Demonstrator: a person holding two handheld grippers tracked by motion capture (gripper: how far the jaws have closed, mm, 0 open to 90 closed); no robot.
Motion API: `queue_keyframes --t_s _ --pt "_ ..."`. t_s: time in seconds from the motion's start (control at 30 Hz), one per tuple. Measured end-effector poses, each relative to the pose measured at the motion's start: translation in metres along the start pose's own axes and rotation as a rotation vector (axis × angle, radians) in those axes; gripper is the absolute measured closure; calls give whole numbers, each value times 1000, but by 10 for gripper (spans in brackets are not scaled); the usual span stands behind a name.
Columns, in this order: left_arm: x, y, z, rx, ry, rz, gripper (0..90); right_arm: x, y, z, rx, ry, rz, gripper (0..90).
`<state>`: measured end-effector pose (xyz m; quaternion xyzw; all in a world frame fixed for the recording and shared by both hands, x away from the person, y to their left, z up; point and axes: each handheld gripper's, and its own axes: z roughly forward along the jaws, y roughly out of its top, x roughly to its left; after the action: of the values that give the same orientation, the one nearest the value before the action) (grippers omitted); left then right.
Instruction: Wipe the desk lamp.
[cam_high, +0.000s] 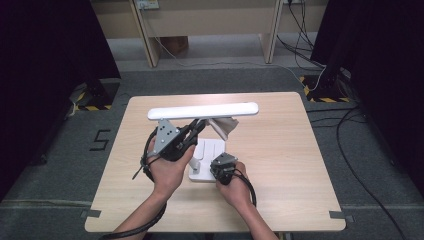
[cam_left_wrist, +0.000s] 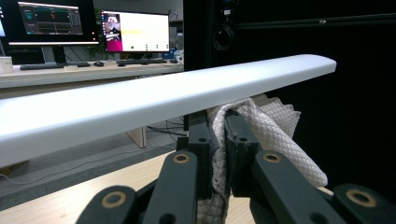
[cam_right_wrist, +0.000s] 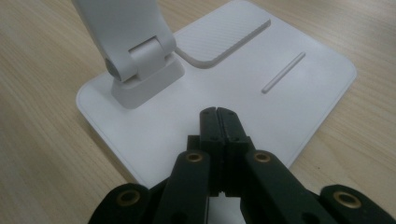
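White quilted cloth is clamped in the left tongs under the desk lamp's head for wiping, while its base is steadied on the tabletop by the closed, empty right tongs.

We get soft, even overhead light on the table, with faint shadows beside the lamp base. Around the table it's pitch dark. The monitors behind glow, slightly blurry.
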<state>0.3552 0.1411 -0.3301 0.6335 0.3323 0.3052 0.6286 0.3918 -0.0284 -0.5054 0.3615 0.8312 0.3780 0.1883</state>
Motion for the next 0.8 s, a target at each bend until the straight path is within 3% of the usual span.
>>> queue_keyframes --t_s 0.47,0.8 --pt "10 -1 -13 -5 27 -17 826 0 0 0 2 0 1 900" --pt "18 -2 -25 -4 62 -6 825 0 1 1 2 -3 -6 900"
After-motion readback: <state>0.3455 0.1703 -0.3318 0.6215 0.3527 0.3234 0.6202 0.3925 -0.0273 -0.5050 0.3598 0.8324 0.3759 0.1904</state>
